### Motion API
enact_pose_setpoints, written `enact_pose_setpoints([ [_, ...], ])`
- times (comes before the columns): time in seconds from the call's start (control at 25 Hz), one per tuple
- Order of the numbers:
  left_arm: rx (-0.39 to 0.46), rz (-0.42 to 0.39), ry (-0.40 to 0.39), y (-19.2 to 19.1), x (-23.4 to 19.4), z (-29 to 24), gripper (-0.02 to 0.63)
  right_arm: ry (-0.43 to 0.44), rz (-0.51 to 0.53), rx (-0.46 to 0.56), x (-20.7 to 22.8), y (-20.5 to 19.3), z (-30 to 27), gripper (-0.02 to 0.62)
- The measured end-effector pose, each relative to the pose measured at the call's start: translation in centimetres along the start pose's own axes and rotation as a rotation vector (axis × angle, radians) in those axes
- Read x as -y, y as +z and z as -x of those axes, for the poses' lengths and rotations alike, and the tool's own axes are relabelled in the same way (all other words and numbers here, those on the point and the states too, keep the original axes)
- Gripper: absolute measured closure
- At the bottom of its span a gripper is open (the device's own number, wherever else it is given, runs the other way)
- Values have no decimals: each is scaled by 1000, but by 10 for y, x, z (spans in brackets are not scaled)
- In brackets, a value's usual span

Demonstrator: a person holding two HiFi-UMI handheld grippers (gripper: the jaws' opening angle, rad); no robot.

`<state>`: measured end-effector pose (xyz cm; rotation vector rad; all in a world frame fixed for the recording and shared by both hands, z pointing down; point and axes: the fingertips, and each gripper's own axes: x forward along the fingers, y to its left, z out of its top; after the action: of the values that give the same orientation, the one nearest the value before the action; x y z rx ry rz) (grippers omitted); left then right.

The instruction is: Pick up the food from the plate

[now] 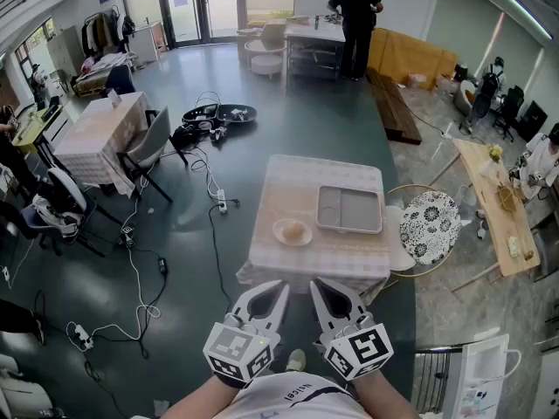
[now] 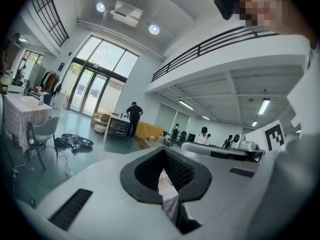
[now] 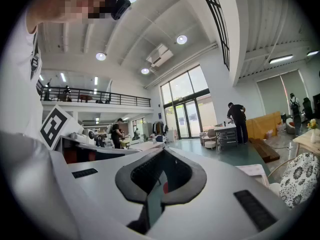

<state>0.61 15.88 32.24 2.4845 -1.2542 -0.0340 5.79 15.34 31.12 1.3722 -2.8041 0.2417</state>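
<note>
Cloth-covered table (image 1: 323, 173) holds the food (image 1: 294, 231), a pale roundish lump on a small plate (image 1: 278, 234) beside a tray (image 1: 349, 230). It looks light and soft; pinch its sides gently. The left gripper (image 1: 272, 288) and right gripper (image 1: 321, 286) are clenched, empty, well short.

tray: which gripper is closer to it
Right. The right gripper is off the table's near edge, in line with the tray's left end; the left gripper is further left, nearer the plate.
</note>
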Motion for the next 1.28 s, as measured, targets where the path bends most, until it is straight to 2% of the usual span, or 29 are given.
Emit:
enact_pose_setpoints([
  [0.88, -22, -13, 44, -18, 5, -8, 601, 55, -36, 23, 7, -11, 10, 581],
  [1.28, -30, -4, 101, -30, 12, -20, 600, 108, -66, 22, 22, -15, 16, 581],
])
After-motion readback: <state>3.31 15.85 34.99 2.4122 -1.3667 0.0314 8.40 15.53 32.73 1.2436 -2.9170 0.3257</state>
